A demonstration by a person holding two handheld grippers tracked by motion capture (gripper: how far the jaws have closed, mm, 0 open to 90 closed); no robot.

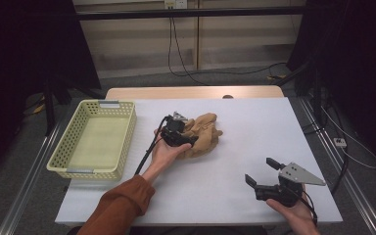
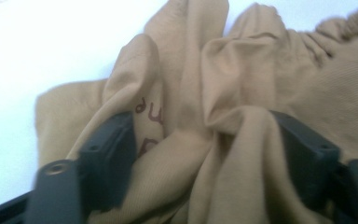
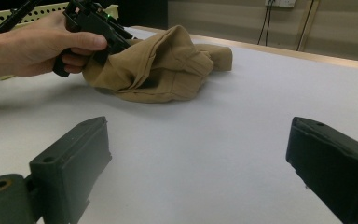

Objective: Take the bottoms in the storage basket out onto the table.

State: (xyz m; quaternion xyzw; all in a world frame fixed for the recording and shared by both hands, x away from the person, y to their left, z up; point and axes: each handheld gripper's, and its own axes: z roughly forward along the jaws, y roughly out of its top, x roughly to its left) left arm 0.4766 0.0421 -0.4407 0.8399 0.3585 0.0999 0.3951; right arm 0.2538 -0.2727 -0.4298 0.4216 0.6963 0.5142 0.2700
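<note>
At the left edge of the white table (image 1: 254,147) sits a pale yellow perforated plastic basket (image 1: 73,147), still with nothing in it. Beside it, the left gripper (image 1: 188,139) is pushed into a crumpled tan knit garment (image 1: 203,133) lying mid-table; its jaws stand wide with soft, ribbed folds bunched between them, not pinched, so I'd judge the cloth isn't yet gripped or moved. Dark lettering shows on one fold. Near the front right, the right gripper (image 1: 262,171) rests low with its jaws spread, holding nothing.
</note>
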